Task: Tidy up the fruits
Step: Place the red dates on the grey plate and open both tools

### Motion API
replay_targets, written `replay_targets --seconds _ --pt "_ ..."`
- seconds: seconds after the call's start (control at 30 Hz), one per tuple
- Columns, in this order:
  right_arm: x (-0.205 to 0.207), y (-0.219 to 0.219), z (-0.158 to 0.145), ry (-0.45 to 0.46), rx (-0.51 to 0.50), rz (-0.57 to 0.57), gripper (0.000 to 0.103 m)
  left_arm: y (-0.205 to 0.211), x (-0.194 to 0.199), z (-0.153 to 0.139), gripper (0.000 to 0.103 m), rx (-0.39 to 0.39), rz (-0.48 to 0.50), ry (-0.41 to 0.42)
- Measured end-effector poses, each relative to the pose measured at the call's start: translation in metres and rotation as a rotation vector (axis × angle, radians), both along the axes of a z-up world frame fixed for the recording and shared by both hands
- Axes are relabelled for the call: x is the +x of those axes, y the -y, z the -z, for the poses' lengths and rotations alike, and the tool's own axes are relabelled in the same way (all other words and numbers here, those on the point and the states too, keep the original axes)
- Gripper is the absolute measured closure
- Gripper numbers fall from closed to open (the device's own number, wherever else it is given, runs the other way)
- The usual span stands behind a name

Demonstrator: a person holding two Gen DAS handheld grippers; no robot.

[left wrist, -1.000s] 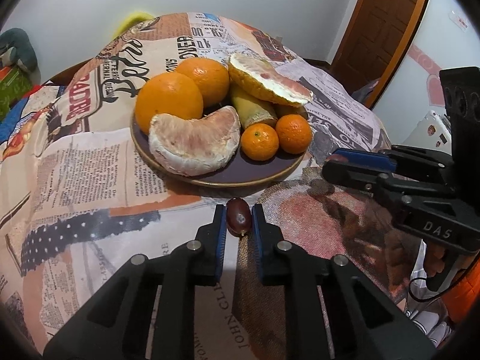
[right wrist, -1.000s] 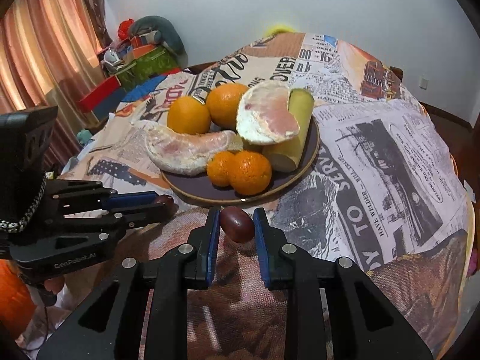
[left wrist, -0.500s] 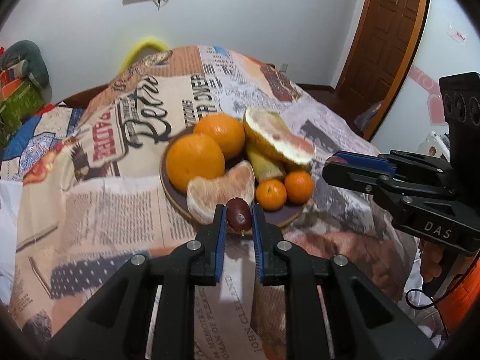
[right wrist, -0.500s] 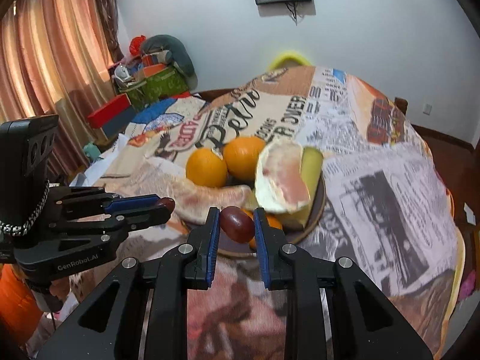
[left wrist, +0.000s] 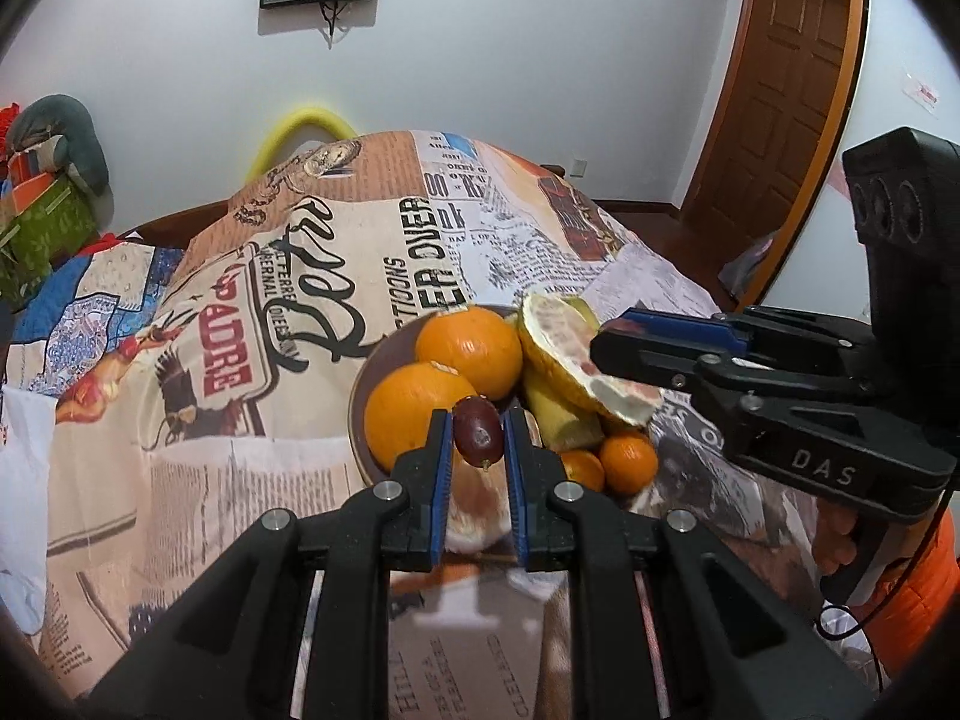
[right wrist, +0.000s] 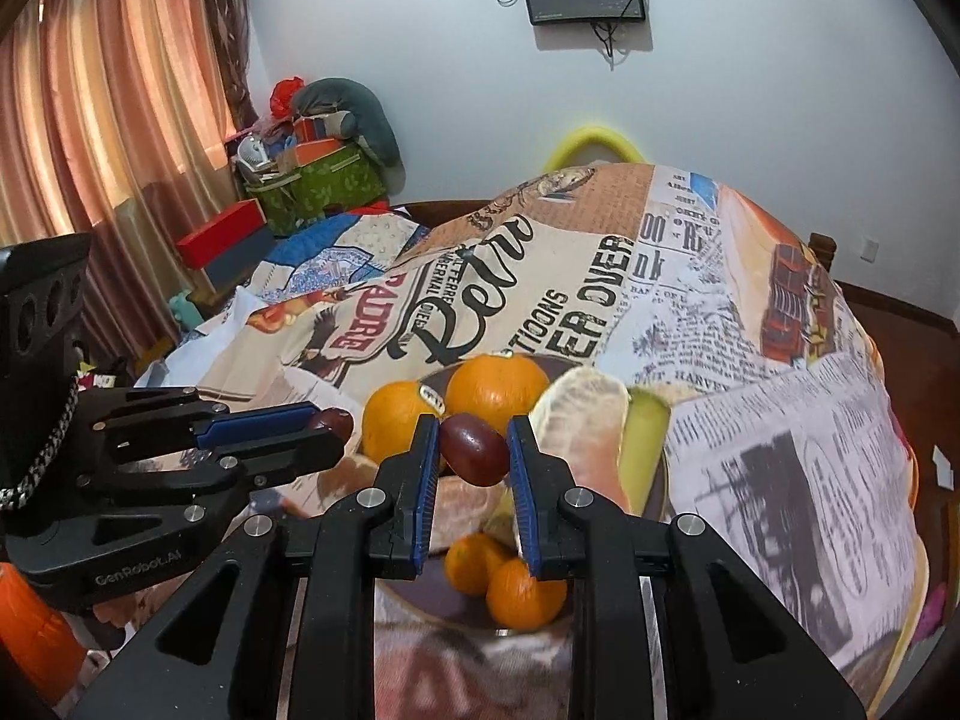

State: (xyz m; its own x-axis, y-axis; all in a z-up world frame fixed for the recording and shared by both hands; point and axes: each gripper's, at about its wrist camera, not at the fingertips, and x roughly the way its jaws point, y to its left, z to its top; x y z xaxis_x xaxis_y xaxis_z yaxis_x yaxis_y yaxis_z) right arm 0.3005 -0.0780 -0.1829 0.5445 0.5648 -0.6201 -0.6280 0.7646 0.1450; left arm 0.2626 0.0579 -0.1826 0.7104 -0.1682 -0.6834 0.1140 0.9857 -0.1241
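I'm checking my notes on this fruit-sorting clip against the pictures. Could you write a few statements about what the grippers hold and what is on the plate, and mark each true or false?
1. The left gripper is shut on a dark red fruit. True.
2. The right gripper is open and holds nothing. False: it is shut on another dark red fruit.
3. Two large oranges lie on the plate. True.
4. The plate holds only oranges. False: peeled pomelo pieces lie there too.
5. The tablecloth is plain white. False: it carries newspaper-style print.
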Motion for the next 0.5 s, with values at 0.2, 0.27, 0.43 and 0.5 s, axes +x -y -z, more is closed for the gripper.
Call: replay_targets --seconds 0.2,0.27,0.43,0.5 --pt "0.011 -0.008 0.003 -0.001 -0.010 -0.018 0.082 -0.005 0.016 -0.002 0.087 -0.010 -0.002 0.015" --pt "0.013 -0.010 0.005 -0.004 -0.013 -0.019 0.082 -0.005 0.020 -0.001 0.087 -0.012 -0.001 0.016" --pt "0.019 -0.011 0.008 -0.018 -0.023 -0.012 0.082 -0.006 0.029 0.005 0.087 -0.020 0.001 0.002" --pt "0.022 -0.010 0.009 -0.029 -0.019 -0.008 0.081 -0.005 0.032 0.007 0.087 -0.023 0.003 -0.004"
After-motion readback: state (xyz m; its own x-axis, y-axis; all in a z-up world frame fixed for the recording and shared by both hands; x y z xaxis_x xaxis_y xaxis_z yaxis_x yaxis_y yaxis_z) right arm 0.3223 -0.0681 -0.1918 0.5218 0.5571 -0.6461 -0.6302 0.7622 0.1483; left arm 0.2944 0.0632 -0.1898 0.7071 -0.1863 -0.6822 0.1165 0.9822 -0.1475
